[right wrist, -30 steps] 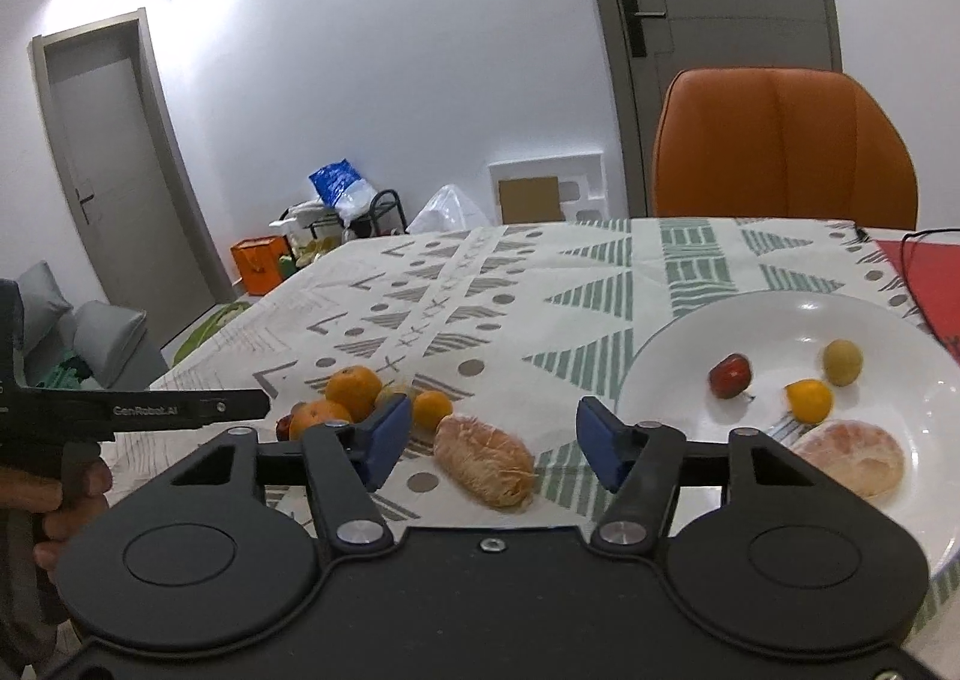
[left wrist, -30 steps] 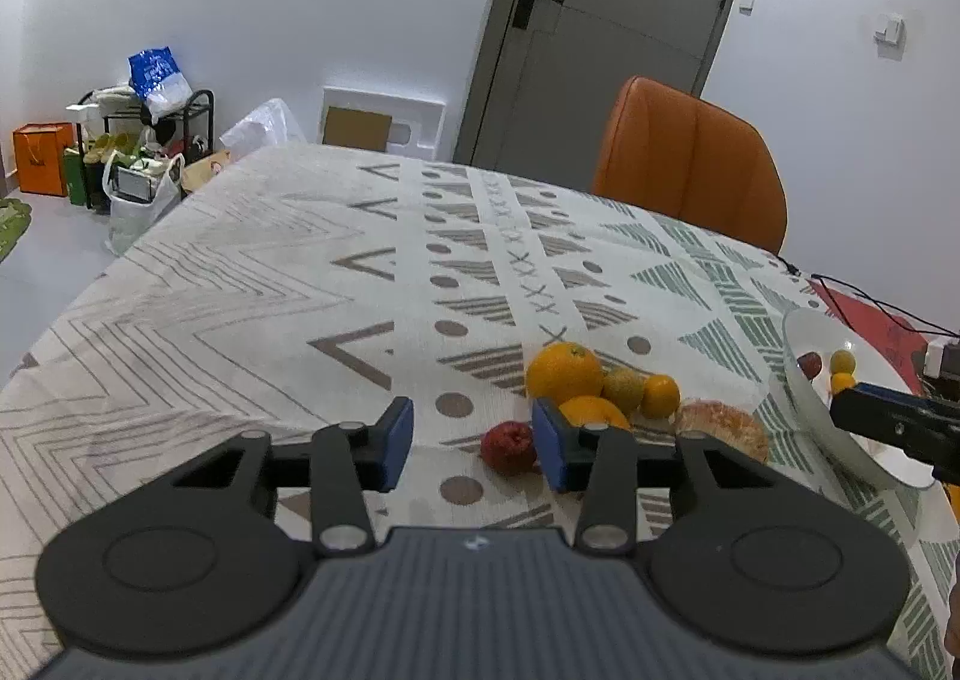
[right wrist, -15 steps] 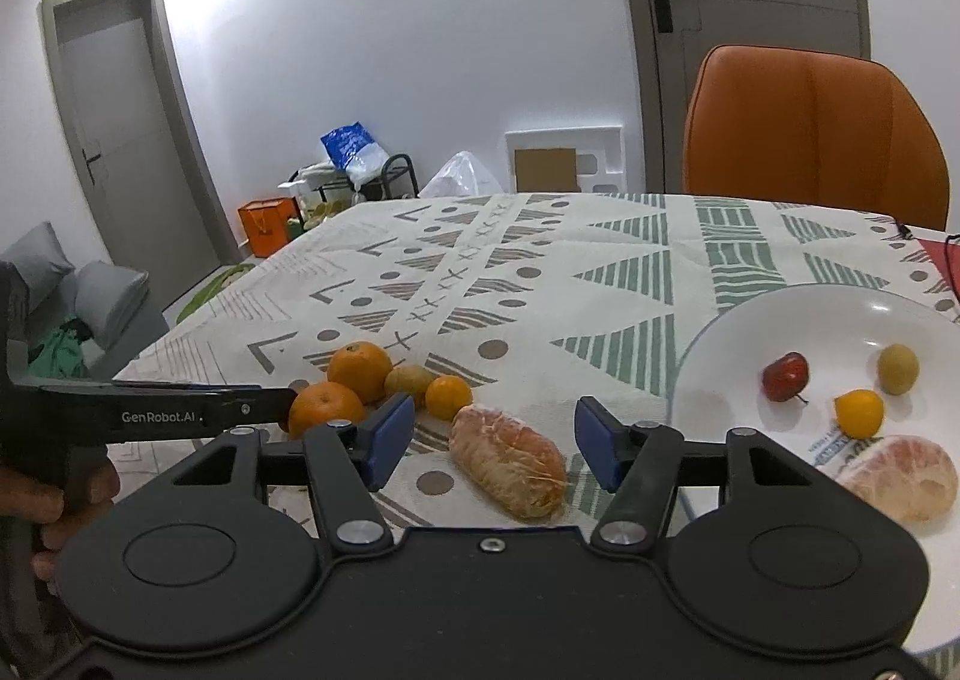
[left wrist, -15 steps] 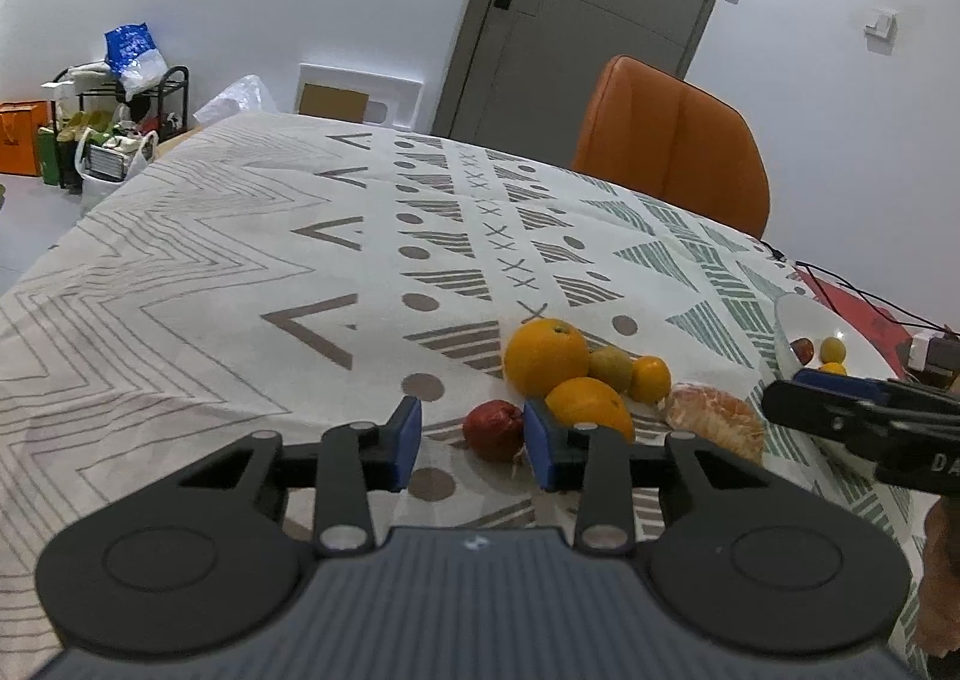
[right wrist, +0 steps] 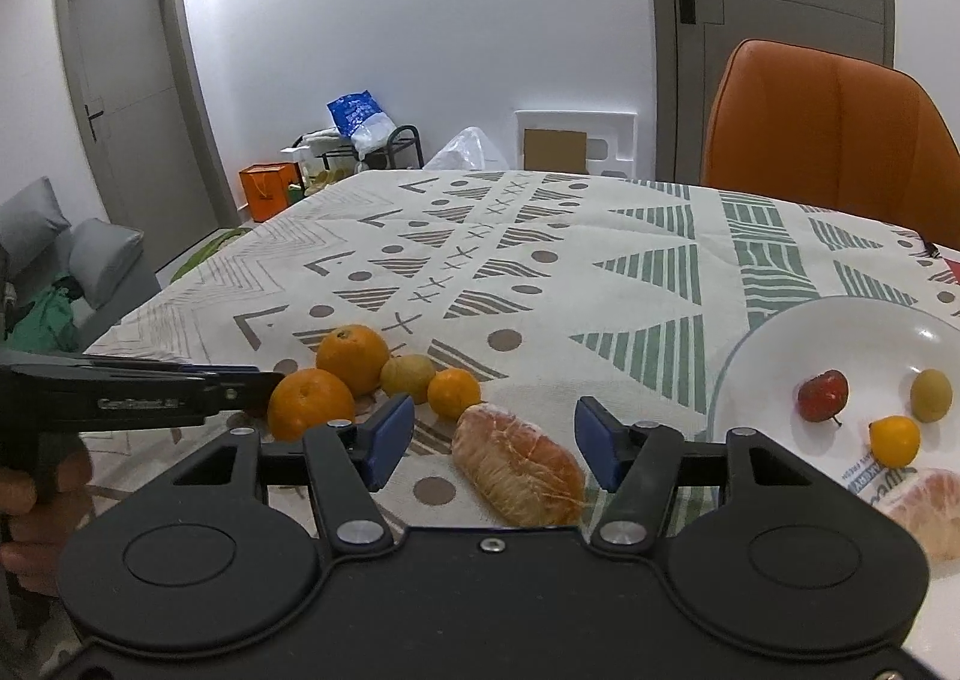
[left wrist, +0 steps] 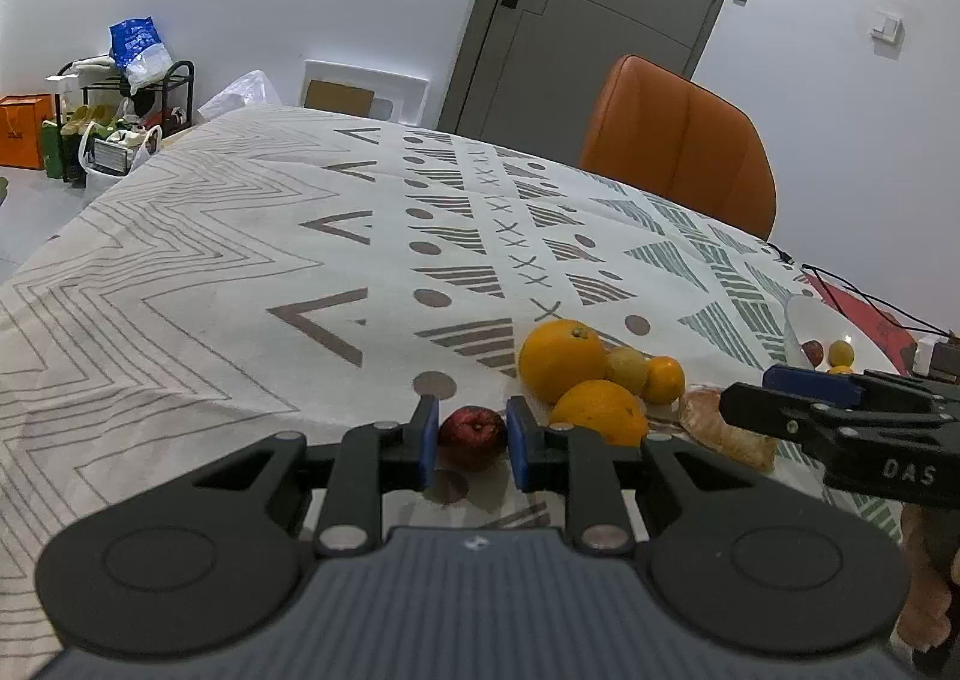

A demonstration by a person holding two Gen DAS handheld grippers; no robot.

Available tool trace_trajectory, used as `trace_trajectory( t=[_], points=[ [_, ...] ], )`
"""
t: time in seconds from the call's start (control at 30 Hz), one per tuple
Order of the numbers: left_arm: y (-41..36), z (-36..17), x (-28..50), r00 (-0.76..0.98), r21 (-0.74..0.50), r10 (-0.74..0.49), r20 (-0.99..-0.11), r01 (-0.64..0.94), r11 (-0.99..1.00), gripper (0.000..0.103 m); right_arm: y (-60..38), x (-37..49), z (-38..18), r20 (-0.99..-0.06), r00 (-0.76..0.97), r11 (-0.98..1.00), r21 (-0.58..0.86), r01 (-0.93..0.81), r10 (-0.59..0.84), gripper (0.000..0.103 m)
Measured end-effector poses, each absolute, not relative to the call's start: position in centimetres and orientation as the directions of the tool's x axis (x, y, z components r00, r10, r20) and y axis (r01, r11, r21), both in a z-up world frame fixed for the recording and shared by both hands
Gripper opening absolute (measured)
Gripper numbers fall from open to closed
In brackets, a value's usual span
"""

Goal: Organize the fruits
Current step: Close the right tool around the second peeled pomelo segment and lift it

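Fruit is gathered near the front edge of the desk (left wrist: 180, 272), which is covered by a patterned cloth. The left tongs (left wrist: 468, 443) are closed on a small red apple (left wrist: 472, 435), whose sides are pressed by the blue pads while it rests on the cloth. Just beside it to the right, two oranges (left wrist: 562, 359) are seen touching, with a yellow-green fruit (left wrist: 628, 370) and a small mandarin (left wrist: 664, 379) behind them. A peeled citrus segment (right wrist: 519, 473) is lain between the fingers of the right tongs (right wrist: 493, 449), which are held about half open around it, with gaps on both sides, so nothing is gripped. A white plate (right wrist: 756, 356) is set toward the right edge of the desk; a red apple (right wrist: 823, 395), a yellow-green fruit, a small mandarin and another peeled segment (right wrist: 927, 506) are held in it, well apart from one another. An orange chair (right wrist: 822, 140) is placed at the far edge.
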State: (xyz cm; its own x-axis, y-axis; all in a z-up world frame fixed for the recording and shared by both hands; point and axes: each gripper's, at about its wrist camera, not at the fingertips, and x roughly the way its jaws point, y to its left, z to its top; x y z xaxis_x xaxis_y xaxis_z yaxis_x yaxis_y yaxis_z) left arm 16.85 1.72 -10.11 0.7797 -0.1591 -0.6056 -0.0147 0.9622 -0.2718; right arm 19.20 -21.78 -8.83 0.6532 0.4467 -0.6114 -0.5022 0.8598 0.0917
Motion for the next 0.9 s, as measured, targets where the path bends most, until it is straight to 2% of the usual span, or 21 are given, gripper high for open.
trace_trajectory(
  t=[0.37, 0.6, 0.9],
  points=[
    [2.2, -9.4, 16.2, 0.789, -0.269, -0.146, -0.597, -0.026, 0.963, 0.023, -21.2, 19.0, -9.2, -0.65, 0.625, 0.856, 0.078, -0.512, 0.433, 0.059],
    [2.2, -9.2, 16.0, 0.793, -0.27, -0.147, -0.591, -0.022, 0.963, 0.023, -21.3, 17.5, -8.8, -0.666, 0.591, 0.837, 0.093, -0.539, 0.455, 0.047],
    [2.7, -9.0, 15.7, 0.796, -0.278, -0.153, -0.585, -0.02, 0.96, 0.023, -21.0, 18.6, -9.6, -0.684, 0.614, 0.871, 0.063, -0.487, 0.393, 0.047]
  ],
)
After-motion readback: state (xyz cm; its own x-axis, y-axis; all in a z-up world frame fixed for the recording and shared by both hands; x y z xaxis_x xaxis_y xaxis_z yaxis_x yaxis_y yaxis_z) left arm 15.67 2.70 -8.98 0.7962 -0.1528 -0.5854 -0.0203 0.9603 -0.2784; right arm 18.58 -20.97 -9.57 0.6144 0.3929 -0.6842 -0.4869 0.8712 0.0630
